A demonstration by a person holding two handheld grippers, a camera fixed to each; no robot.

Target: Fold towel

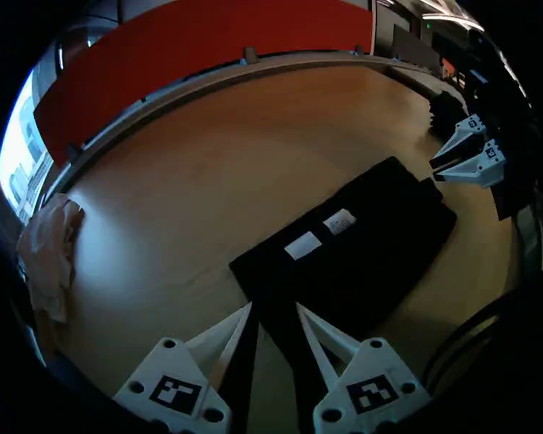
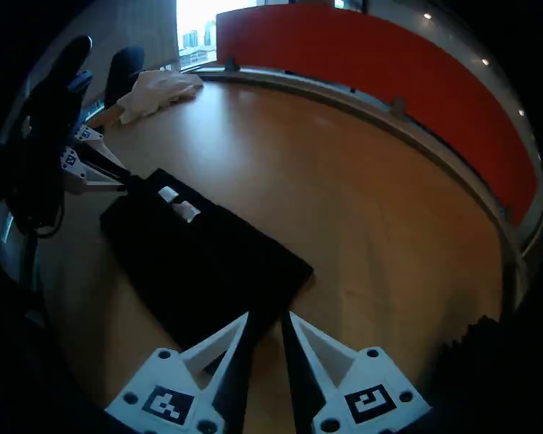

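A black towel (image 1: 365, 246) lies folded into a long rectangle on the wooden table (image 1: 192, 181), with two white labels (image 1: 322, 235) showing on top. My left gripper (image 1: 274, 309) is pinched on the towel's near corner. In the right gripper view it sits at the towel's far-left corner (image 2: 129, 178). The right gripper (image 2: 266, 315) is shut on the opposite end of the towel (image 2: 199, 260). The left gripper view shows it at the far-right corner (image 1: 435, 169).
A crumpled beige cloth (image 1: 51, 253) (image 2: 156, 90) lies near the table's edge. A red partition (image 1: 199, 50) (image 2: 387, 72) runs along the table's far rim. Dark chairs (image 2: 123, 65) stand beyond the cloth. Bare wood (image 2: 358, 202) stretches beside the towel.
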